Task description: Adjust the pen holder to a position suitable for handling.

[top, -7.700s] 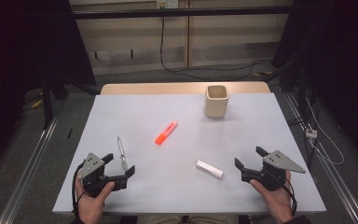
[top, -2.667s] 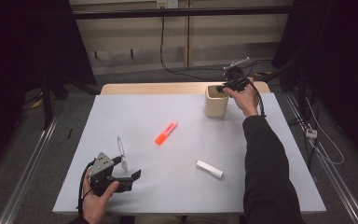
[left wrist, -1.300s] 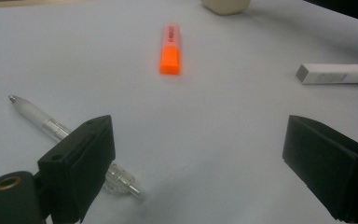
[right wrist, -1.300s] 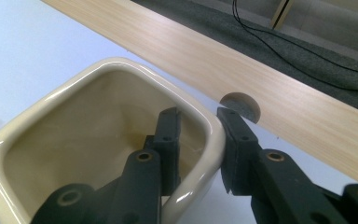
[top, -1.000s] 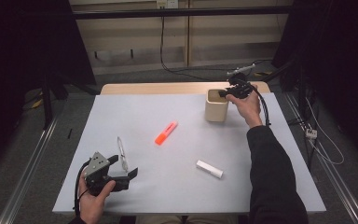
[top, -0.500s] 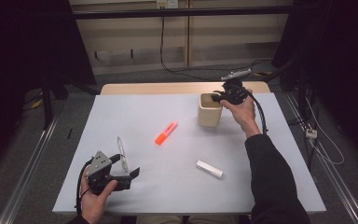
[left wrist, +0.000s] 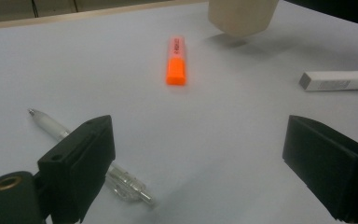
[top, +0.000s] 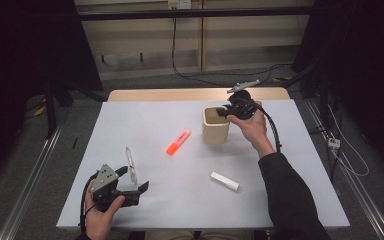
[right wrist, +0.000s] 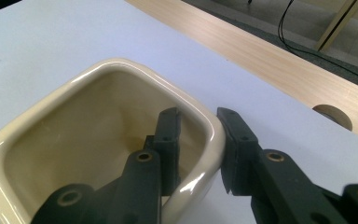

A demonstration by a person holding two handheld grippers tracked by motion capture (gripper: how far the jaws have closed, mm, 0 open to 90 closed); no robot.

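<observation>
right gripper [top: 226, 111] clamped on cream cup [top: 215, 125] wall near desk's far edge; left gripper [top: 136, 185] released at near-left corner

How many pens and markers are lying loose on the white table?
3: an orange highlighter mid-table, a clear plastic pen near the left gripper, and a white capped marker nearer the front. The beige square cup looks empty.

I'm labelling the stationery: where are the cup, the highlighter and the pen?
cup [top: 215, 134], high view, front wall.
highlighter [left wrist: 176, 68], left gripper view, orange cap end.
pen [top: 130, 164], high view, mid-barrel.
</observation>
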